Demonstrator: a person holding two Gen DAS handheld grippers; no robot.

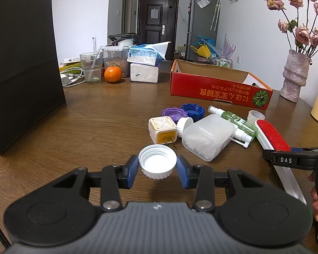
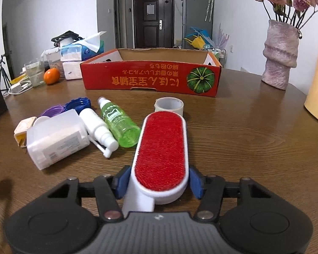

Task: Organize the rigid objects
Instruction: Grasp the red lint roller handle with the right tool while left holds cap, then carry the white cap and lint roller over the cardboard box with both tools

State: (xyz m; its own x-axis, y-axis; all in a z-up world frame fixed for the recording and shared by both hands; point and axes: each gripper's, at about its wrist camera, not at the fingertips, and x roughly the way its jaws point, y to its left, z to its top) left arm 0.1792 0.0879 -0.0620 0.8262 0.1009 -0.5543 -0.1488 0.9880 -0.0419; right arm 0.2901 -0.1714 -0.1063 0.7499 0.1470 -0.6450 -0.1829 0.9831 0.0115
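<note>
Lying between the right claw (image 2: pixel 159 182) pads, clenched: lint brush (image 2: pixel 162 148); left claw (image 1: pixel 158 169) grasping white cap (image 1: pixel 158 164).

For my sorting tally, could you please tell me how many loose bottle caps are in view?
3: a white cap between the left tool's pads, a purple cap and a blue cap side by side near the red box. Others may be hidden.

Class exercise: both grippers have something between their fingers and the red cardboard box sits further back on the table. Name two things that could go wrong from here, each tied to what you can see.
1. The right gripper grips the lint brush near its handle end; the long red head sticks forward and could tilt or knock the green spray bottle.
2. The left gripper pinches the white cap by its ribbed rim; it could slip before reaching the red box.
</note>
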